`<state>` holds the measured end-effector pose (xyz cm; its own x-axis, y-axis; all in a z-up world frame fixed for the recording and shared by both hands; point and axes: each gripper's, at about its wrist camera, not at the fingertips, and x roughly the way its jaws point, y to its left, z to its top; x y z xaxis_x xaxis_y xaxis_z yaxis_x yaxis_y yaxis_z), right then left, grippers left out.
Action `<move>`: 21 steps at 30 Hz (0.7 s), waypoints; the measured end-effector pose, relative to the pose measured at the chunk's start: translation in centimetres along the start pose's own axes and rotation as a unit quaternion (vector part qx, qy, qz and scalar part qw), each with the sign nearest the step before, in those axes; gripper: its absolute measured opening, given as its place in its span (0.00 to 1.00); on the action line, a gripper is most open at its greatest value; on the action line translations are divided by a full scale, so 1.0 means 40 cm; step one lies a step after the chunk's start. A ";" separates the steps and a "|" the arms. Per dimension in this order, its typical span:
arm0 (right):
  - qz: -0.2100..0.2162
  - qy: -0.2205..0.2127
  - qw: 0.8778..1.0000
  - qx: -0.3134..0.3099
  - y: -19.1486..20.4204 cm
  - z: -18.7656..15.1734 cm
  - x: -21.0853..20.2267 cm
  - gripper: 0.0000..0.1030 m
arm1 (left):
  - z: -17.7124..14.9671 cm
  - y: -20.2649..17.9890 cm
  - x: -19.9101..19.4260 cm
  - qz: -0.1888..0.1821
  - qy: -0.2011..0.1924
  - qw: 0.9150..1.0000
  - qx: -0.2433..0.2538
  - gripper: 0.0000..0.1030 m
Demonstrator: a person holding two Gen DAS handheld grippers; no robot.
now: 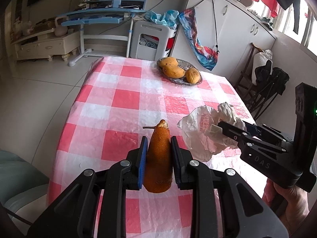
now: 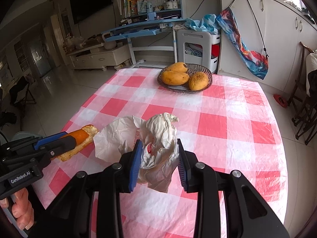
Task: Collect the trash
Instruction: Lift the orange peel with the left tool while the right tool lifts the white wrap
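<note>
Two grippers over the red-and-white checked tablecloth (image 2: 233,127). Left gripper (image 1: 158,154): fingers clamped on one piece of orange fruit peel (image 1: 158,158), held off the cloth, stem end forward, pale inner side showing at the tip. Right gripper (image 2: 159,162): fingers clamped on one crumpled white paper wrapper (image 2: 154,138) with red print, bunched between the blue pads, loose edge spreading toward the peel. One dish (image 2: 208,73) at the far end of the table, holding three mangoes (image 2: 175,77), well apart from both grippers. One hand (image 1: 291,202) at the lower right edge of the left wrist view, gripping the right gripper's handle, cut off by the frame. One hand (image 2: 21,208) at the lower left of the right wrist view, fingers only. Print on the wrapper too creased to read. Near end of the peel hidden behind the left gripper's finger in the right wrist view.
</note>
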<state>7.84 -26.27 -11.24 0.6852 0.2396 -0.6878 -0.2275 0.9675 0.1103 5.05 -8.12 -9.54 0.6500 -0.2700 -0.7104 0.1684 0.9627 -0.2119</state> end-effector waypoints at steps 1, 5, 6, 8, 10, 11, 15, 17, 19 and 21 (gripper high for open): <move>0.001 0.000 1.000 -0.001 0.003 -0.001 0.001 0.33 | 0.000 -0.001 0.001 0.000 0.000 1.000 0.000 0.22; 0.005 0.001 1.000 -0.006 0.013 -0.002 0.004 0.33 | 0.001 -0.003 0.000 0.000 -0.001 1.000 0.000 0.22; 0.005 0.000 1.000 -0.008 0.015 -0.001 0.003 0.33 | 0.001 -0.004 -0.001 -0.001 -0.002 1.000 0.000 0.22; 0.006 -0.002 1.000 -0.009 0.017 -0.001 -0.001 0.33 | 0.000 -0.005 -0.004 -0.002 -0.003 1.000 0.000 0.22; 0.006 -0.003 1.000 -0.009 0.018 -0.001 -0.004 0.33 | -0.001 -0.007 -0.004 -0.002 -0.004 1.000 0.001 0.22; 0.006 -0.003 1.000 -0.008 0.017 -0.002 -0.006 0.33 | -0.001 -0.008 -0.005 -0.003 -0.004 1.000 0.002 0.22; 0.006 -0.004 1.000 -0.006 0.016 -0.001 -0.010 0.33 | -0.001 -0.011 -0.009 -0.003 -0.006 1.000 0.004 0.22; 0.006 -0.004 1.000 -0.006 0.016 -0.001 -0.010 0.33 | 0.000 -0.011 -0.010 -0.003 -0.007 1.000 0.004 0.22; 0.006 -0.004 1.000 -0.007 0.016 0.000 -0.011 0.33 | 0.000 -0.013 -0.012 -0.004 -0.008 1.000 0.005 0.22; 0.006 -0.004 1.000 -0.006 0.017 -0.001 -0.011 0.33 | 0.000 -0.013 -0.013 -0.005 -0.009 1.000 0.005 0.22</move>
<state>7.34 -25.71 -10.88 0.6878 0.2524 -0.6806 -0.2449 0.9633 0.1098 4.61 -8.49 -9.05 0.6613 -0.2786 -0.6965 0.1810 0.9603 -0.2123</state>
